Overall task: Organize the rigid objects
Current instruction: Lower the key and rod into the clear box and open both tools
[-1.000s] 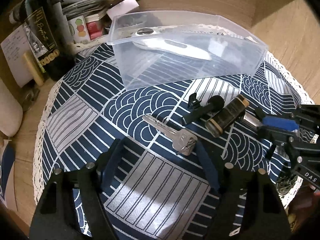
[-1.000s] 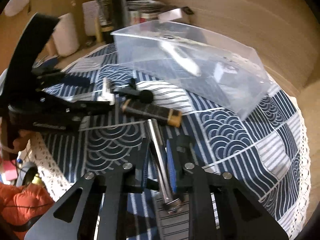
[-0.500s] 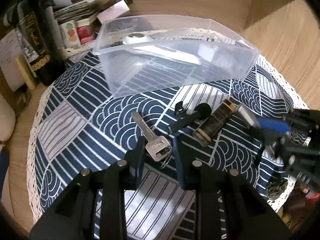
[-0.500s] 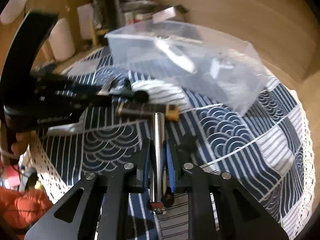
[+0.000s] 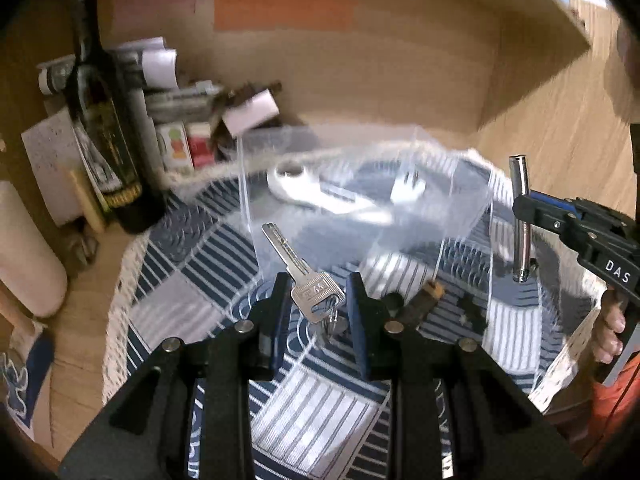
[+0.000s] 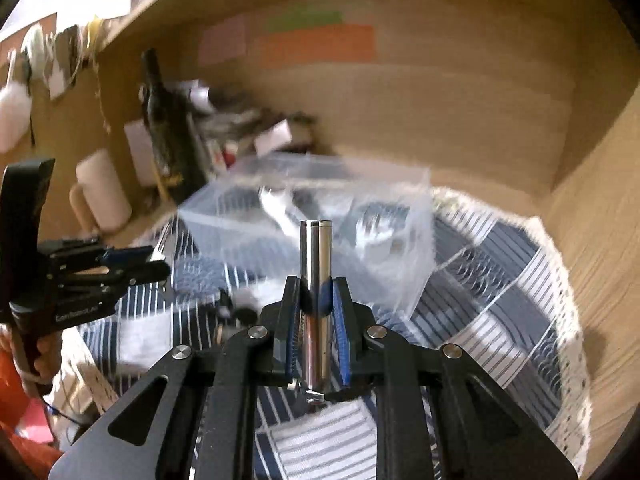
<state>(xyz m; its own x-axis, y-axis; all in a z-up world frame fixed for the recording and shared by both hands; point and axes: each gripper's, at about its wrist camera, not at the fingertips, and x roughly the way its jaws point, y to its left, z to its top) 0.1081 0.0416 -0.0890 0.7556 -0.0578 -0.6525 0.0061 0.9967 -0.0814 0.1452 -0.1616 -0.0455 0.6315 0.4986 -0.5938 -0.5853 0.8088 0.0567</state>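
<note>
My left gripper is shut on a silver key, lifted above the blue patterned cloth; the blade points up toward the clear plastic box. My right gripper is shut on a shiny metal cylinder, held upright above the cloth in front of the box. It also shows in the left wrist view. The box holds a white tool. A brown-capped tube and a black piece lie on the cloth.
A dark wine bottle, papers and small cartons stand at the back left. A white cylinder stands at the far left. A wooden wall closes the back. The left gripper shows at the left of the right wrist view.
Both grippers have risen off the cloth with their loads: the left closed on the key and lifted it, the right lifted the metal cylinder. Both now face the box.
</note>
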